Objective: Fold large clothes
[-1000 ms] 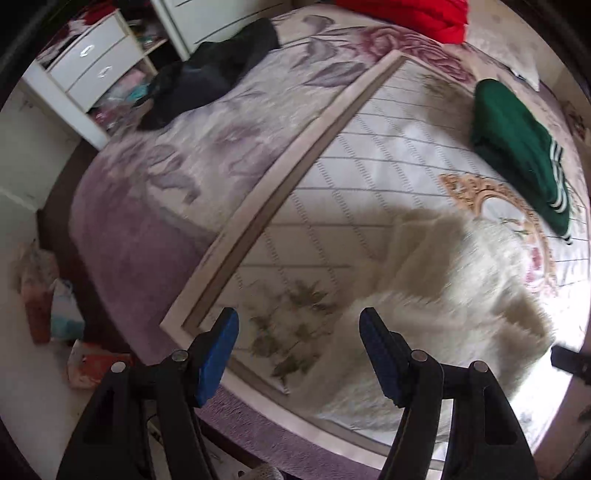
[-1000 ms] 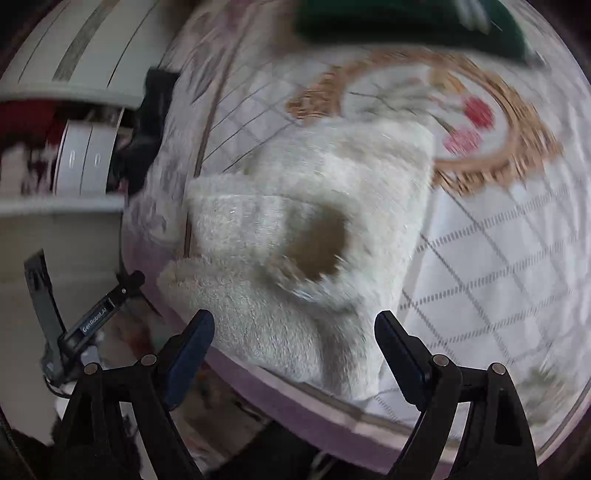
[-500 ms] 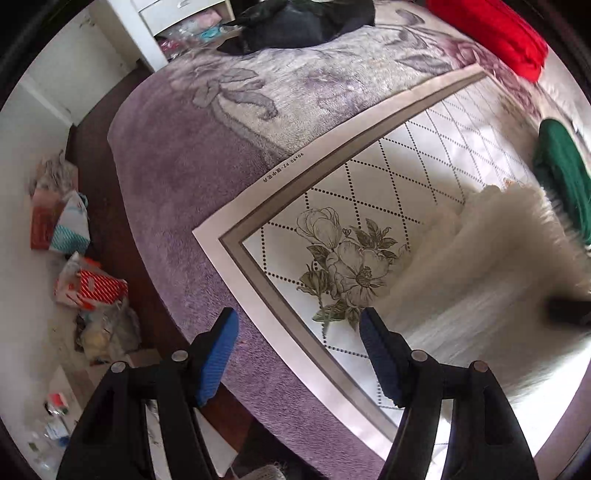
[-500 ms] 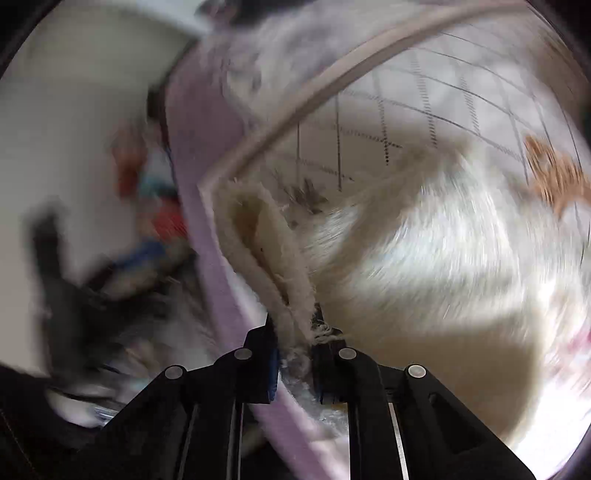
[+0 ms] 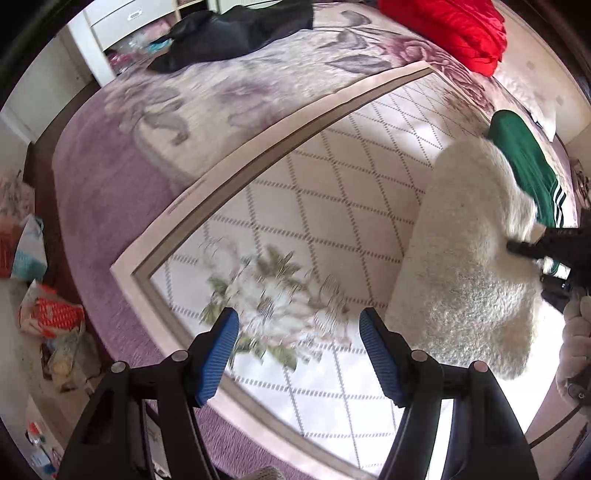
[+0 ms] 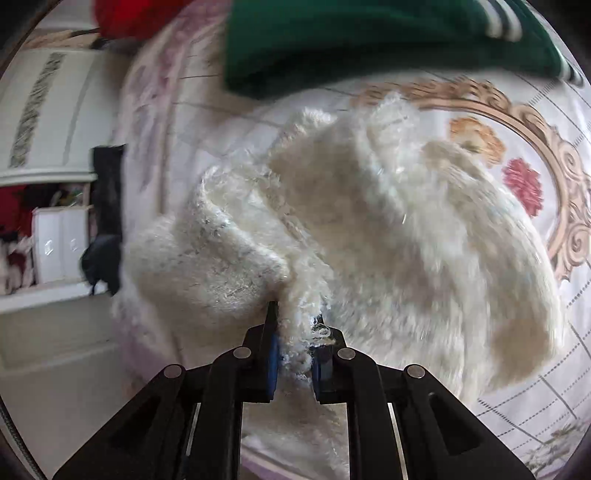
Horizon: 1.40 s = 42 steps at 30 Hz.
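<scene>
Cream fluffy fleece garment (image 6: 369, 221) is pinched by the right gripper (image 6: 295, 343) above the patterned bedspread (image 5: 332, 206), the left gripper (image 5: 299, 347) spread wide.

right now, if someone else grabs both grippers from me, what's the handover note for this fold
Right gripper: jaws shut on an edge of the fluffy white garment, lifting it off the bed.
Left gripper: jaws open, empty, over the flower print near the bed's corner, beside the garment but not touching it.
Garment: bunched and partly doubled over, hanging from the right gripper; not a flat fold yet.
Nearby: folded green garment just beyond it, red garment and black garment farther up the bed.
Left to do: probably take a second edge with the left gripper, lay it flat and finish folding.
</scene>
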Each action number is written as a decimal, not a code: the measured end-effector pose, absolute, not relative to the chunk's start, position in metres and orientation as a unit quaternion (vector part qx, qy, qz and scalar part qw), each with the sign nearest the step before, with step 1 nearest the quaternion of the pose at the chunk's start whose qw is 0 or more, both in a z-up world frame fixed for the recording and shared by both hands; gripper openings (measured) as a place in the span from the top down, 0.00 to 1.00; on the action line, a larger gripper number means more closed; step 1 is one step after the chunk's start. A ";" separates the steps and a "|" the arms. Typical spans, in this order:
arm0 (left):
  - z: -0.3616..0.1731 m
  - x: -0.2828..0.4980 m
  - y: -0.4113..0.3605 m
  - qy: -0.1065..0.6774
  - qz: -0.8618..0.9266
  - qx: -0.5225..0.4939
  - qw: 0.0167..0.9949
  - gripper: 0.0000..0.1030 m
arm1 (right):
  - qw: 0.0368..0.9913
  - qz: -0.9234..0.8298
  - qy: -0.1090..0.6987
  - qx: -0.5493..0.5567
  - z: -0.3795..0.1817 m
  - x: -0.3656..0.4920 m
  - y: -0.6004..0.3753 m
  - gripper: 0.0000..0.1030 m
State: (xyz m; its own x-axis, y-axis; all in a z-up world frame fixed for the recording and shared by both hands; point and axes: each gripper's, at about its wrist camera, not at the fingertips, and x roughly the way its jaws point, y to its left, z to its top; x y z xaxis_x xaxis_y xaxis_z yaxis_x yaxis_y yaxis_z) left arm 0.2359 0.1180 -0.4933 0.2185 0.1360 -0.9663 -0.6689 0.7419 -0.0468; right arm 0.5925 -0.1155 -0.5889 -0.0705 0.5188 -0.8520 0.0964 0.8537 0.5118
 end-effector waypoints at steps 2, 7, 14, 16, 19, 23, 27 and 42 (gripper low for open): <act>-0.499 0.246 0.124 0.565 0.271 -0.233 0.744 0.36 | 0.618 0.189 0.730 0.223 -0.588 0.592 -0.115 0.73; -0.508 0.260 0.145 0.565 0.279 -0.252 0.735 0.36 | 0.655 0.217 0.691 0.213 -0.540 0.591 -0.157 0.40; -0.501 0.315 0.117 0.568 0.214 -0.246 0.756 0.36 | 0.682 0.114 0.697 0.188 -0.596 0.591 -0.223 0.20; -0.498 0.336 0.100 0.575 0.177 -0.244 0.761 0.36 | 0.657 0.118 0.713 0.214 -0.636 0.597 -0.236 0.20; -0.496 0.365 0.078 0.585 0.137 -0.232 0.765 0.36 | 0.631 0.146 0.703 0.295 -0.663 0.589 -0.243 0.28; -0.495 0.395 0.054 0.601 0.105 -0.192 0.768 0.36 | 0.586 0.178 0.719 0.329 -0.664 0.552 -0.224 0.46; -0.505 0.414 0.041 0.633 0.094 -0.152 0.753 0.36 | 0.493 0.239 0.750 0.370 -0.666 0.511 -0.212 0.49; -0.560 0.437 0.000 0.644 0.074 0.165 0.743 0.74 | 0.550 0.262 0.705 0.363 -0.685 0.525 -0.204 0.27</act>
State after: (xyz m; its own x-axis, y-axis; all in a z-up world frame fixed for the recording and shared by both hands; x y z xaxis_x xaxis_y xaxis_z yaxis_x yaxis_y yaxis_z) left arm 0.4369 -0.0004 -0.5605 0.1589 0.3229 -0.9330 0.1026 0.9345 0.3409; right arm 0.5252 -0.2041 -0.6853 -0.1313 0.7998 -0.5857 0.2228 0.5995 0.7687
